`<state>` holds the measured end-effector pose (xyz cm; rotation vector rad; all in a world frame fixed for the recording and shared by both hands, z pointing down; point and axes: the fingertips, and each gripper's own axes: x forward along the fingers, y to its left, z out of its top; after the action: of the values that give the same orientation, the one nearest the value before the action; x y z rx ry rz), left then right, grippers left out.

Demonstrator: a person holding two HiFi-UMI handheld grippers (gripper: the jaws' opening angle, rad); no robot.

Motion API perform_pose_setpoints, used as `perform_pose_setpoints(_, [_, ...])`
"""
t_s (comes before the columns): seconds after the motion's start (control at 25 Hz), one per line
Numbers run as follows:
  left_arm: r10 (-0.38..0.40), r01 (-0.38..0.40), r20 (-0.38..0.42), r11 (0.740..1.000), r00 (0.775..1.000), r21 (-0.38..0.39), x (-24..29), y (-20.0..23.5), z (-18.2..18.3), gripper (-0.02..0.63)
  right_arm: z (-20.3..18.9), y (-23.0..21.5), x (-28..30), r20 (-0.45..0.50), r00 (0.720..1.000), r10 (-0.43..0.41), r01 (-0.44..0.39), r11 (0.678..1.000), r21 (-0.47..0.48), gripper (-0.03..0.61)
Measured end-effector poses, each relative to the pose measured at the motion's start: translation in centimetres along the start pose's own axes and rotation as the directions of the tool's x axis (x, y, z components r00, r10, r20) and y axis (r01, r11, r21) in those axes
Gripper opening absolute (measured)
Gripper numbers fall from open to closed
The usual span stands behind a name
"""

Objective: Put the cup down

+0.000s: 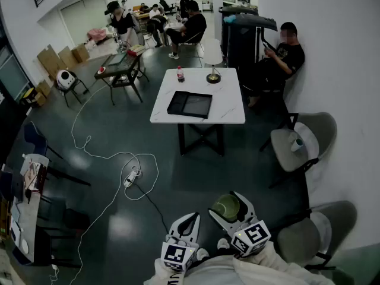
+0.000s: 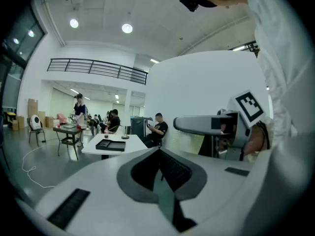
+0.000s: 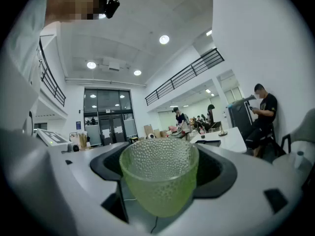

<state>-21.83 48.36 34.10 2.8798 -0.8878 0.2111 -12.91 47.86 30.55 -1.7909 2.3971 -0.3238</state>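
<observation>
Since the left side comes first: the left tongs (image 1: 190,217) are pinched together, the dark pads meeting along one seam in the left gripper view, and nothing sits between them. They hang low in front of the person, over the dark floor (image 1: 119,218), pointing roughly toward the white desk (image 1: 228,103) further out. The left marker cube (image 1: 178,255) is just black and white squares, with no letters or numbers that I can make out.

Moving right, the right tongs (image 1: 230,202) are spread wide and clamped on the cup (image 3: 158,178). It's a pale green, see-through cup with a bumpy, pebbled surface. It sits upright with its mouth up and a dark pad pressed against each side. So the cup is up in the air, just beside the left tongs and close to the person's body, well apart from the desk. I can't see any print or logo on it. The right marker cube (image 1: 250,236) has the same kind of square pattern and nothing readable either.

On the desk there's a black tray (image 1: 190,104), a bottle (image 1: 180,74) with a red label and a small lamp (image 1: 212,58). The label is way too small to read. Further right, a grey chair (image 1: 309,138) stands by the wall (image 1: 350,100).
</observation>
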Motion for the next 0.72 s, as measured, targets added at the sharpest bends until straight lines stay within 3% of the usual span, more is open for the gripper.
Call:
perform_pose_setpoints(0.12, [0.078, -0.078, -0.003, 0.997, 0.997, 0.003, -1.0, -0.9, 0.7, 0.011, 1.2, 0.0, -2.3, 0.025, 1.000, 0.003, -0.003, 1.000, -0.019, 0.402])
perform_pose_setpoints(0.24, [0.093, -0.093, -0.004, 0.995, 0.996, -0.029, -0.7, -2.8, 0.7, 0.011, 1.9, -0.9, -4.3, 0.041, 0.999, 0.015, -0.014, 1.000, -0.016, 0.402])
perform_pose_setpoints(0.4, [0.120, -0.120, 0.004, 0.993, 0.993, -0.007, 2.1, -6.6, 1.1, 0.011, 2.7, -4.7, -7.5, 0.059, 0.998, 0.028, -0.028, 1.000, -0.002, 0.402])
perform_pose_setpoints(0.6, [0.234, -0.234, 0.044, 0.972, 0.971, 0.011, 5.7, -11.0, 2.1, 0.011, 4.4, -9.4, -10.7, 0.031, 0.997, 0.070, -0.068, 0.995, -0.068, 0.402])
perform_pose_setpoints(0.72, [0.234, -0.236, 0.052, 0.971, 0.971, 0.028, 7.0, -13.0, 3.1, 0.011, 5.8, -10.7, -11.5, 0.040, 0.996, 0.082, -0.078, 0.993, -0.087, 0.402])
